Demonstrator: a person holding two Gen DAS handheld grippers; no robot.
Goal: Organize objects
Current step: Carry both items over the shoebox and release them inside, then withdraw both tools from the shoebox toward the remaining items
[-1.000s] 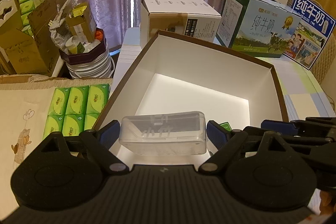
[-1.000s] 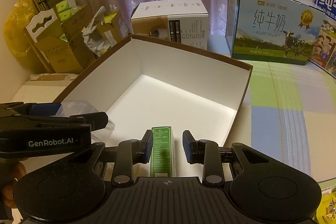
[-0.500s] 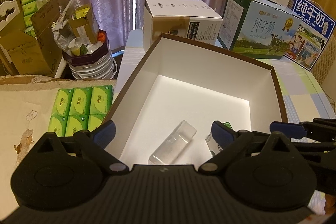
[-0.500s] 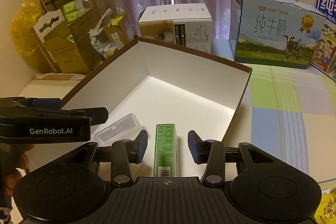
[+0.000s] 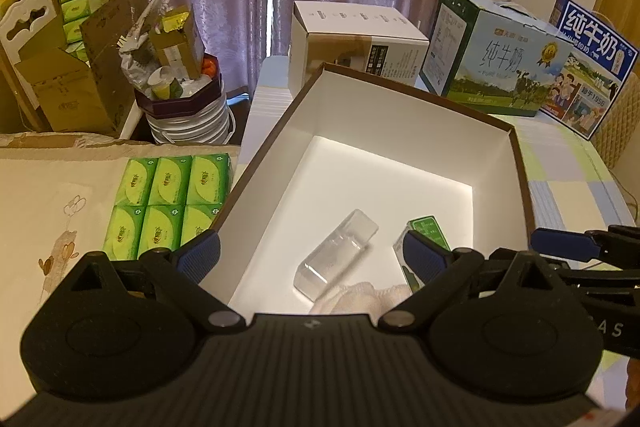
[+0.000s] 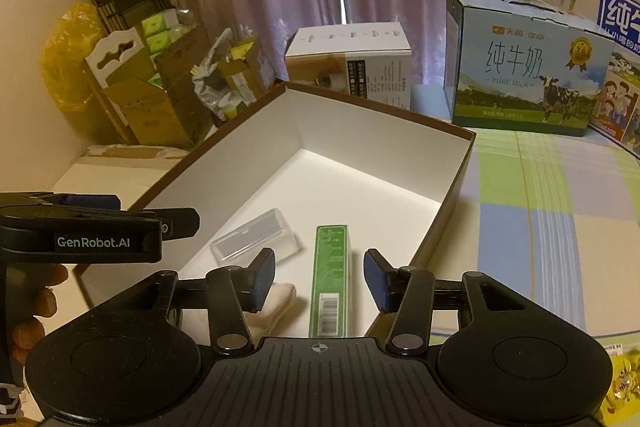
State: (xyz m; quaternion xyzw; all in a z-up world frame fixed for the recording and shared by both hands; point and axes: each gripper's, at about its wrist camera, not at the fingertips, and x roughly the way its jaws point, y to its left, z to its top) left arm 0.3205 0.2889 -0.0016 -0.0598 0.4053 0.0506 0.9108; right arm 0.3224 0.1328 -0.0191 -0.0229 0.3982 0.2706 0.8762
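Observation:
A large open box (image 5: 400, 119) with a brown rim and white inside lies ahead in both views. On its floor rest a clear plastic case (image 5: 336, 251), a slim green carton (image 5: 426, 229) and a white cloth (image 5: 360, 299). My left gripper (image 5: 310, 255) hangs open and wide above the box's near end, holding nothing. In the right wrist view the clear plastic case (image 6: 256, 241) lies left of the green carton (image 6: 330, 279). My right gripper (image 6: 320, 279) has its jaws opening, with the green carton lying between them and the pads off it. The box (image 6: 360, 131) fills that view's middle.
Green tissue packs (image 5: 168, 199) lie left of the box. A white carton (image 5: 352, 39) and two milk cases (image 5: 500, 63) stand behind it. A bucket of rubbish (image 5: 180, 99) and cardboard boxes sit at the far left. Checked tablecloth (image 6: 540, 207) spreads right.
The left gripper let go of the clear case, which now lies on the box floor. The right jaws widened off the green carton. Both grippers drew back and up a little.

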